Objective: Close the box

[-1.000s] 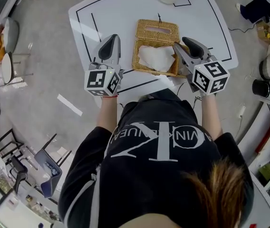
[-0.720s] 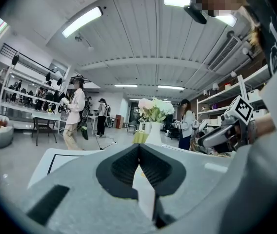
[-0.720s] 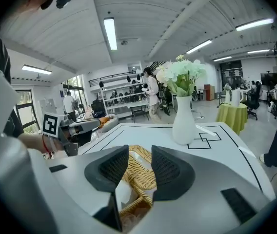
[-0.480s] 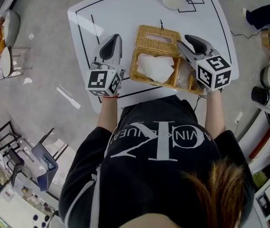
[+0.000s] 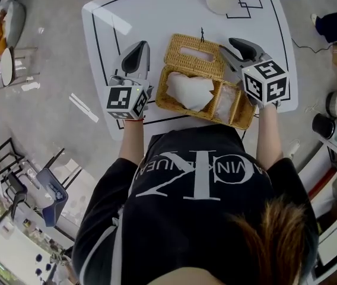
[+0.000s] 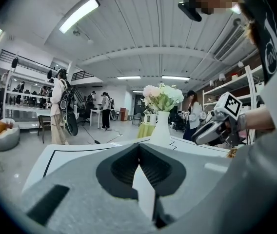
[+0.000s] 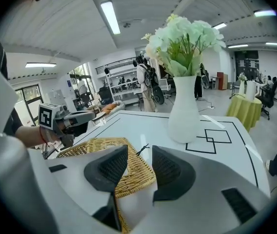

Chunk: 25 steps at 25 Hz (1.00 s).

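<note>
A wicker box [image 5: 179, 107] sits mid-tabletop [image 5: 156, 16]. Its lid [image 5: 196, 53] stands open along the 12 o'clock edge, with white tissue [image 5: 189, 91] inside. The right claw [image 7: 139, 155], at the box's 2 o'clock, is opening, and the lid's corner shows between its jaws, unpressed. The left claw [image 6: 139, 147] hovers at the box's 9 o'clock, closed on nothing. A white vase [image 7: 185, 111] stands at 12 o'clock.

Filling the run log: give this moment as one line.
box: lid up, tissue inside | left gripper: shut, beside box | right gripper: jaws opening, lid corner between, unpinched
</note>
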Tool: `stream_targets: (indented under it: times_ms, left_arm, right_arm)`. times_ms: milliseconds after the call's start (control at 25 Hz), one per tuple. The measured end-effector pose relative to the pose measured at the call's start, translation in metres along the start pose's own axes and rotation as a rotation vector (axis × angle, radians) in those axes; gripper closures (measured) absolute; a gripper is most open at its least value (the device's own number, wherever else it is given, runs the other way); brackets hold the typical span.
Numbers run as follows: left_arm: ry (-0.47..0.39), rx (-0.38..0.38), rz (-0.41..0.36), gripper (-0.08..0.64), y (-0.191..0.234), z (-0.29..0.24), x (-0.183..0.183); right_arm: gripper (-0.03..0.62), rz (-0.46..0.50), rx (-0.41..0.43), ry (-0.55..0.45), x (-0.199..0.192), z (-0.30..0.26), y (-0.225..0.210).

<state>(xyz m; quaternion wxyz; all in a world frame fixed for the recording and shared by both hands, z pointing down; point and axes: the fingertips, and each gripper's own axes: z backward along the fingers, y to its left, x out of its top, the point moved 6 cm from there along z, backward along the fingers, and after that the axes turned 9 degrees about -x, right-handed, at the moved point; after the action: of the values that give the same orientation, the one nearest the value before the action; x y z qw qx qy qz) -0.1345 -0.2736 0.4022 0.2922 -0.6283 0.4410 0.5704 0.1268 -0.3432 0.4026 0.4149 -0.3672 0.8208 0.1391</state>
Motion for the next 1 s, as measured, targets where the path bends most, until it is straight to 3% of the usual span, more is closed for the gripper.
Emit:
stream_targets:
  times_ms: [360, 560, 1000]
  left_arm:
    - [0.05, 0.048, 0.03, 0.551, 0.006, -0.011, -0.012]
    - [0.065, 0.076, 0.049, 0.551, 0.01, -0.015, -0.017]
    - [0.085, 0.106, 0.053, 0.551, 0.009, -0.017, -0.015]
  right_arm:
    - [0.399, -0.045, 0.131, 0.134, -0.019, -0.039, -0.018]
    - [0.369, -0.2, 0.234, 0.197, -0.032, -0.05, -0.033]
    - [0.342, -0.461, 0.373, 0.332, -0.054, -0.063, -0.039]
